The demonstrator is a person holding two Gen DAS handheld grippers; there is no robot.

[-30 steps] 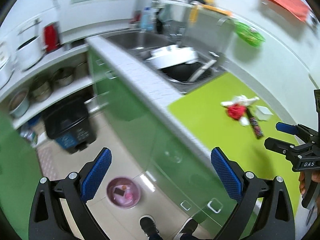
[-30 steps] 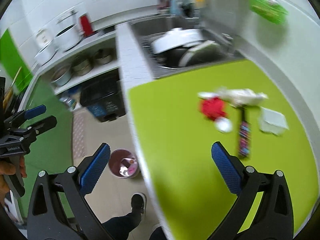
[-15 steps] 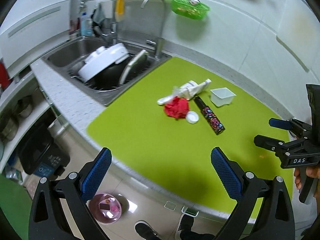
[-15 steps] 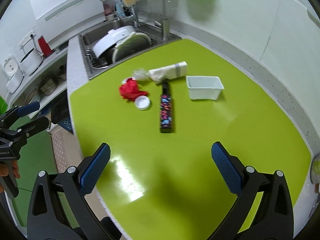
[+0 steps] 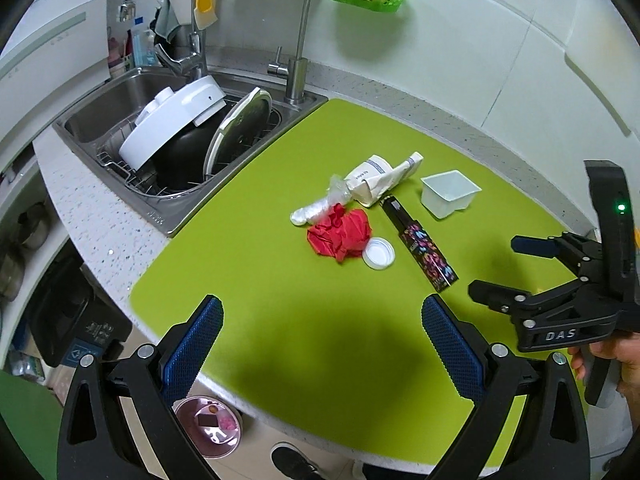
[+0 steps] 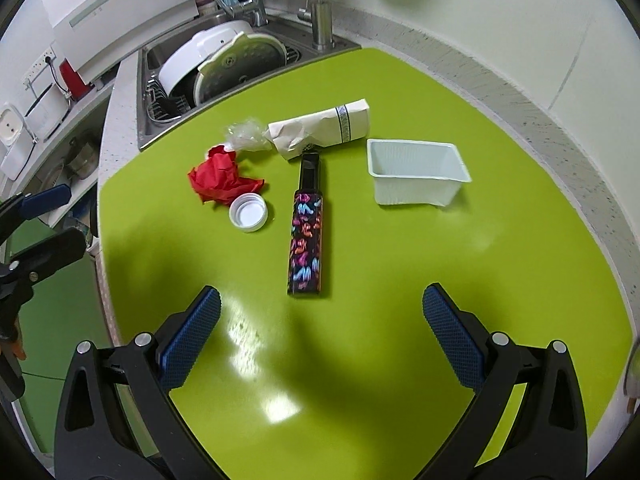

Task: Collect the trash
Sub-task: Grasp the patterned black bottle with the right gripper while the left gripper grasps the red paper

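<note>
Trash lies in a cluster on the green counter (image 6: 400, 280): a crumpled red paper (image 6: 220, 180) (image 5: 340, 232), a white round lid (image 6: 248, 212) (image 5: 378, 253), a long black box with a colourful print (image 6: 306, 224) (image 5: 418, 236), a crumpled white paper bag (image 6: 320, 130) (image 5: 376, 180), clear plastic wrap (image 6: 244, 136) and a white plastic tub (image 6: 416, 172) (image 5: 448, 192). My left gripper (image 5: 320, 356) is open above the counter's near edge. Open too, my right gripper (image 6: 320, 344) hovers short of the black box. Neither holds anything.
A sink (image 5: 120, 108) at the back left holds a white cooker body (image 5: 172, 120), a black pot and a lid. A tall tap (image 5: 296, 40) stands behind it. On the floor sit a pink bowl (image 5: 208, 426) and a black bin (image 5: 64, 320).
Both views swung from the floor and cabinet front onto the counter. The grippers moved closer to the trash, which now fills the middle of both views. Both stayed open.
</note>
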